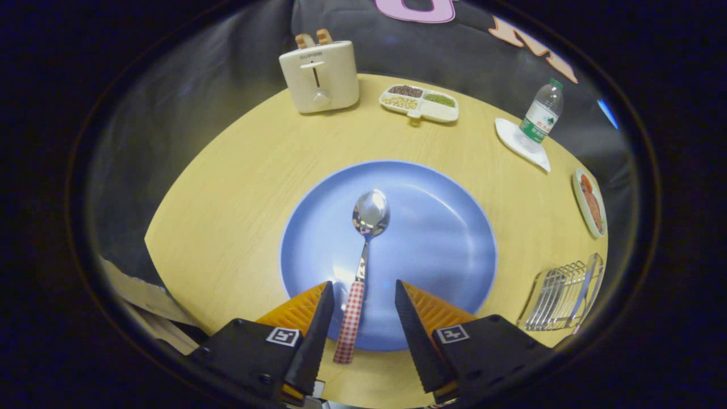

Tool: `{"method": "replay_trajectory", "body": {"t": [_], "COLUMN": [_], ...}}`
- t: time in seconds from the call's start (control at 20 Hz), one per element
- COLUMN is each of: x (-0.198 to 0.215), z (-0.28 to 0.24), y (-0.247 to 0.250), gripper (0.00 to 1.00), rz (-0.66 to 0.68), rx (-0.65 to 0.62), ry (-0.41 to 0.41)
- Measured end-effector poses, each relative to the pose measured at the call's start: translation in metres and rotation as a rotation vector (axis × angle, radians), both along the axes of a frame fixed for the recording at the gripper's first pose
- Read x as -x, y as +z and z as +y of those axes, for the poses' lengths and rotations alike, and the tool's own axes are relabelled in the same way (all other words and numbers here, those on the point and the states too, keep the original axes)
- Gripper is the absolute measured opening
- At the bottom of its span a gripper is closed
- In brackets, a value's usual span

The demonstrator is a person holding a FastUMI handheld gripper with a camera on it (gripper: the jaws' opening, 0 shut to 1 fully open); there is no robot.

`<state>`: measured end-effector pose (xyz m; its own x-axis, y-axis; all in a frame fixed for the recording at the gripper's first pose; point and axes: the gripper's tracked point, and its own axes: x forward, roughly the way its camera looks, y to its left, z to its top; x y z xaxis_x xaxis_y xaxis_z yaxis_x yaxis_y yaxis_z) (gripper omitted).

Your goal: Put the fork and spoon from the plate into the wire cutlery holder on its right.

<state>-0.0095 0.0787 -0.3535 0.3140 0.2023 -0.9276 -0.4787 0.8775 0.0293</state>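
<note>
A metal spoon (363, 250) with a red-and-white checked handle lies on the blue plate (437, 238), bowl pointing away, handle end reaching past the plate's near rim. My gripper (363, 289) is open, its two orange-and-black fingers standing either side of the checked handle without touching it. To the right of the plate lies the wire cutlery holder (559, 298), with a fork-like metal piece resting along its far side.
At the round wooden table's (238, 187) back stand a cream toaster (320, 75) and a divided dish of beans (419, 103). A water bottle (542, 116) on a white napkin and a small plate of food (590, 203) sit at the right edge.
</note>
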Motion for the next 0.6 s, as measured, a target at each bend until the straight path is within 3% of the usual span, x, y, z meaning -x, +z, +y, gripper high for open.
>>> {"method": "replay_trajectory", "body": {"t": [0.25,0.4,0.6], "x": [-0.001,0.000,0.008], "z": [-0.002,-0.009,-0.020], "y": [-0.005,-0.003,0.005], "gripper": [0.25,0.14,0.11], "rz": [0.021,0.047,0.103], "rx": [0.033,0.064,0.095], "ry": [-0.001,0.001,0.022]}}
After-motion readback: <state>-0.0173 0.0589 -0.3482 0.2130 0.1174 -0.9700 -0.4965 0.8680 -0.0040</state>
